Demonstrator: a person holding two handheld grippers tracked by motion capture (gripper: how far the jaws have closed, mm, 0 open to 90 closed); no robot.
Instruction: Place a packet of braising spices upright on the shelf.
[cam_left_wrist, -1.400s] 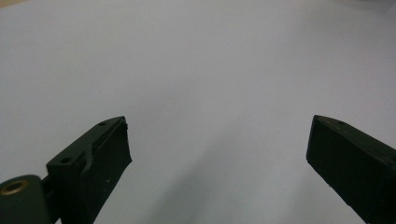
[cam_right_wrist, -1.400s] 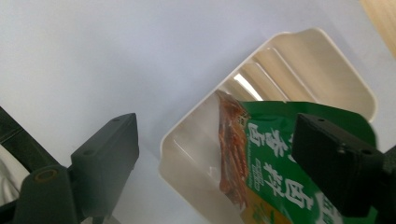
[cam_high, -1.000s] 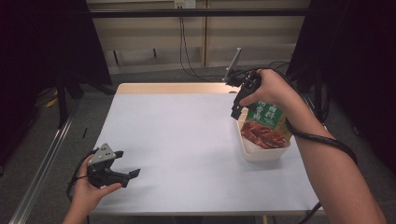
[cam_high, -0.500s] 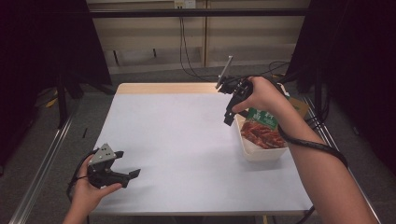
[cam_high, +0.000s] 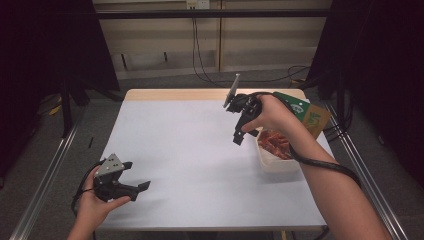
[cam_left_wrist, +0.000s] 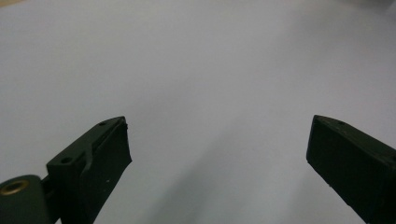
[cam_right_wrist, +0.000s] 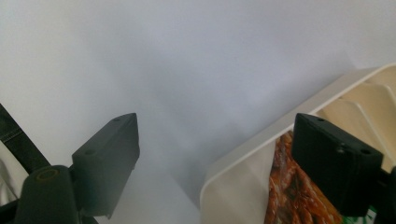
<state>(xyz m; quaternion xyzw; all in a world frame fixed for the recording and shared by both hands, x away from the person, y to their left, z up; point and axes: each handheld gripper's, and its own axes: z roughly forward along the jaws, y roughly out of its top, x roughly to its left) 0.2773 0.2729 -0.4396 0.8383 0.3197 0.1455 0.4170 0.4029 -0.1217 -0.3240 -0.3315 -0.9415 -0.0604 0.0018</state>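
I held my right tongs (cam_high: 239, 136) up above the table (cam_high: 190, 150), and their two black jaws stood wide apart with nothing between them. The thing I cared about was the white tub (cam_high: 274, 161) with the red-brown snack pack (cam_high: 275, 142) lying inside it. The tub sat on the table near the right edge, and my right tongs hung just beside its left rim, a little toward the middle of the table. In the right gripper view the tub's pale corner (cam_right_wrist: 261, 140) showed low on the right, with the orange-brown pack (cam_right_wrist: 299, 196) in it, and one jaw stood in front of that corner while the other jaw stood over bare table. So the tub lay down and to the right of these tongs, very near. From above, the tub looked longer going away from me than from side to side. A green and yellow box (cam_high: 305, 112) stood behind my right hand (cam_high: 272, 116), past the far end of the tub. My left tongs (cam_high: 135, 176) were far off at the near left corner of the table, open too and holding nothing, with plain white table in front of them in the left gripper view (cam_left_wrist: 210, 70). I thought the right tongs were much the nearer ones for any reach to the tub.
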